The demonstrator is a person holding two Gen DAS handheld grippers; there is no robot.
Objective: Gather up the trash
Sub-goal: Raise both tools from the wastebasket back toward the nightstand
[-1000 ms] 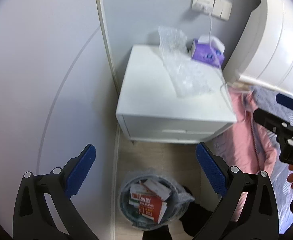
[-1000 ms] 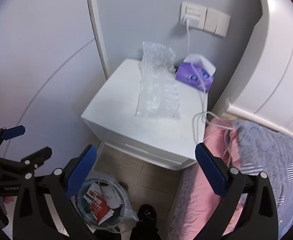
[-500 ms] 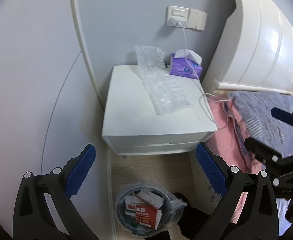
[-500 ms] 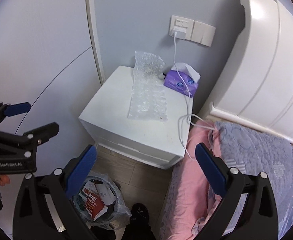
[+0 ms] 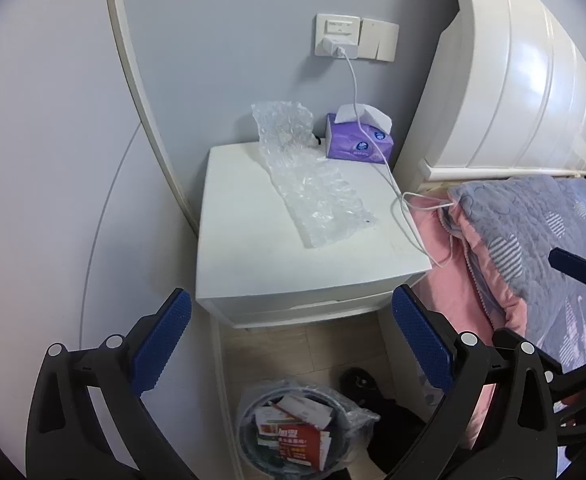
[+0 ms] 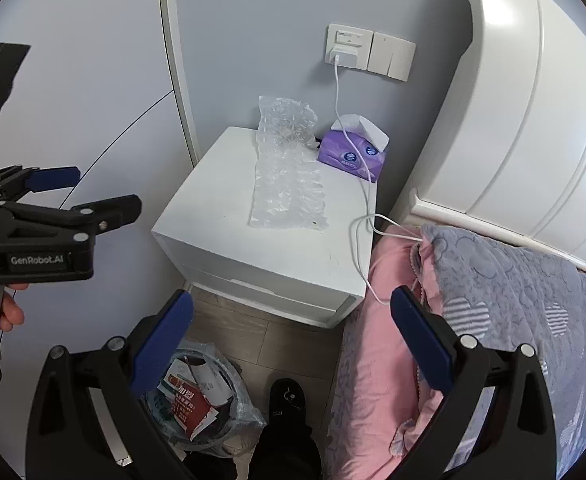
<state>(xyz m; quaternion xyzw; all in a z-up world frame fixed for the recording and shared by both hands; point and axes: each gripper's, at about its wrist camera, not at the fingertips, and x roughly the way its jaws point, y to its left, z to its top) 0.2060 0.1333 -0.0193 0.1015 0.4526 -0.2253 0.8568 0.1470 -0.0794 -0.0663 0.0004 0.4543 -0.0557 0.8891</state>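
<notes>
My left claw (image 5: 291, 346) hangs wide open with nothing between its blue pads, held above the floor in front of the worktop (image 5: 249, 248); in the right wrist view the same claw (image 6: 93, 196) shows at the left edge, jaws parted and empty, a hand (image 6: 9, 312) on its grip. Below it on the floor, just off the worktop's front-left corner, stands the lined bin (image 5: 297, 432), which already holds a red-printed carton and some folded paper, so I judge that part of the collecting is done. On the worktop itself one item of trash is left: a strip of clear bubble wrap (image 5: 313, 196), lying flat from near the middle of the front half back to the rear edge, where its far end curls up against the wall. It is untouched by either claw and well apart from both. To its right, at the rear-right corner, sits a purple tissue box (image 5: 359, 142), which I take to be a keeper and not trash, and a white charger cable (image 5: 393, 196) that runs from the wall socket across the right edge of the worktop onto the bed (image 5: 533, 232). My right claw (image 6: 291, 346) is likewise fully open and empty, held short of the worktop's front edge. Outstanding, in my judgement: gripping the wrap, carrying it down and dropping it in the bin. Neither claw has started that grip.
</notes>
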